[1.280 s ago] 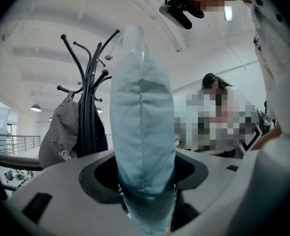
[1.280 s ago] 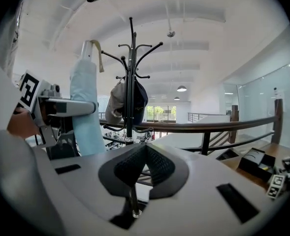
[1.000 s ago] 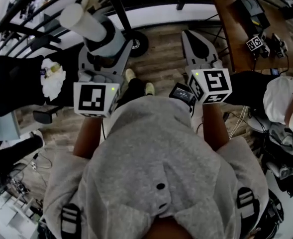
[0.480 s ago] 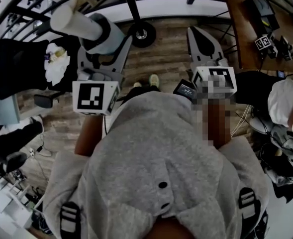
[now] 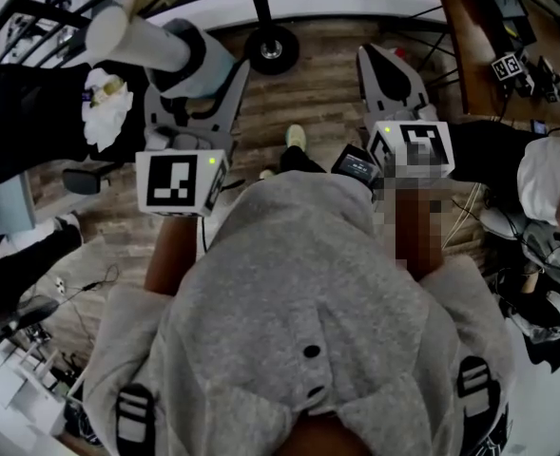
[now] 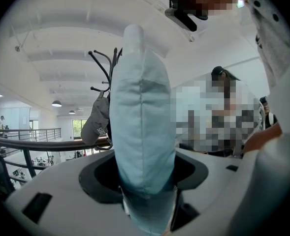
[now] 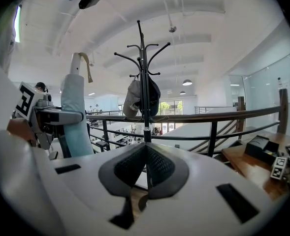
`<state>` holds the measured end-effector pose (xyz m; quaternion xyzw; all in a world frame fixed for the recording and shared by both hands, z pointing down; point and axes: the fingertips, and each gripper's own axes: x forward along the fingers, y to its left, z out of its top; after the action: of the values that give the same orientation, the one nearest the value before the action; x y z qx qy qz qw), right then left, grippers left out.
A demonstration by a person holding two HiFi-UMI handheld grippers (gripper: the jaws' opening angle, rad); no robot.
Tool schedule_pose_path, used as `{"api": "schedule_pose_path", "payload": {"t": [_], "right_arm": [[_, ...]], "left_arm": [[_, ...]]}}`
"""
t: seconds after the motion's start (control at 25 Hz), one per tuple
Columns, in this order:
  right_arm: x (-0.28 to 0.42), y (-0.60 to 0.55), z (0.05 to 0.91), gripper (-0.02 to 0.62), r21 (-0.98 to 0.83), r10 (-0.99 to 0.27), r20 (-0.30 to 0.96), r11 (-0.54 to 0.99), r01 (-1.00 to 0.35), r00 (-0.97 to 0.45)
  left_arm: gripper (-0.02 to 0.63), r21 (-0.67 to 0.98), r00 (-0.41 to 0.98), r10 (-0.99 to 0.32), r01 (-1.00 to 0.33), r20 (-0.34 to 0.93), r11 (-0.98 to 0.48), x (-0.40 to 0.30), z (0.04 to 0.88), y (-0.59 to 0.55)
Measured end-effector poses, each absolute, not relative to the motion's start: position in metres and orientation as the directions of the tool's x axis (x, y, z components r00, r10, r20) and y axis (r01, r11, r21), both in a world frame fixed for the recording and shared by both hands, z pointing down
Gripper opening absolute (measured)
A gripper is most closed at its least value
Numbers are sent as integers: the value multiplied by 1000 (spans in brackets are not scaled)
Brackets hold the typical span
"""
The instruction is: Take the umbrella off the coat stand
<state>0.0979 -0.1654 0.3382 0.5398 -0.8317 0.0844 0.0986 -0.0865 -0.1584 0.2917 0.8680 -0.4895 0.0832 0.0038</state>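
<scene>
A folded pale-blue umbrella (image 5: 180, 50) with a cream handle stands upright between the jaws of my left gripper (image 5: 199, 79), which is shut on it. In the left gripper view the umbrella (image 6: 142, 127) fills the middle, with the left gripper (image 6: 144, 181) pinching its lower part. It hangs clear of the black coat stand (image 7: 144, 73), which rises just past my right gripper (image 7: 145, 166). The right gripper (image 5: 384, 65) is shut with nothing in it. The right gripper view also shows the umbrella (image 7: 76, 112) at the left.
A grey cap (image 7: 135, 100) hangs on the coat stand, whose round base (image 5: 270, 46) sits on the wood floor. A black railing (image 7: 209, 117) runs behind the stand. A wooden desk (image 5: 470, 55) with devices stands at the right. A person in black (image 5: 32, 126) stands at the left.
Both grippers have drawn back from the coat stand, whose base now sits higher in the head view. The umbrella has come along in the left gripper.
</scene>
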Motion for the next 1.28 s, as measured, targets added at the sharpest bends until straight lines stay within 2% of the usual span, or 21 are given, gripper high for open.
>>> {"api": "schedule_pose_path", "payload": {"t": [0.68,1.28], "right_arm": [[6,-31,337,9,35,-868,299,426,-904,-397],[26,31,318,9,60,-873,298,421,-905,-386]], "left_arm": [[279,-33,484,-867,-871,118,-491,-179,299,-20],[279,-9,488,-864,-870,122,-493,-162,296,46]]}}
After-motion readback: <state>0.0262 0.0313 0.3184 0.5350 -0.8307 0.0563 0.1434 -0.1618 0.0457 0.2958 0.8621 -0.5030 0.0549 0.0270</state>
